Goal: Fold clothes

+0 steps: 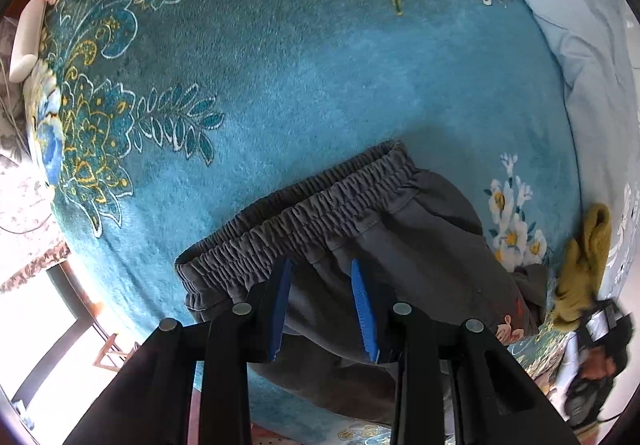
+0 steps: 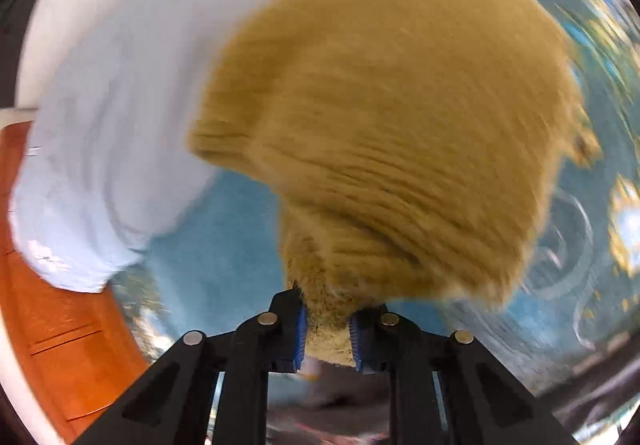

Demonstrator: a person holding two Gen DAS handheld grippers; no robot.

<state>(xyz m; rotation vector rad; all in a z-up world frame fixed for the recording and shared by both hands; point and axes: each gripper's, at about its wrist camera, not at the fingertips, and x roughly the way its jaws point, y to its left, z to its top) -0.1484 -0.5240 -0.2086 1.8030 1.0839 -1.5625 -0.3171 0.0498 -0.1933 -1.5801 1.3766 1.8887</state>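
A teal plush blanket (image 1: 304, 77) with gold and blue flowers covers the bed, with a pale blue sheet (image 1: 568, 45) bunched along one side. Orange-brown wood panelling (image 2: 60, 325) shows beside it, and bright daylight floods a window (image 1: 52, 325).

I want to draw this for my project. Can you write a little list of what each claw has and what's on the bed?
left claw: over the grey pants, just below the stretchy waistband; grip unclear
right claw: pinching the fuzzy yellow sweater
surface: teal flowered blanket
nearby: pale blue sheet
picture quality: right view blurred
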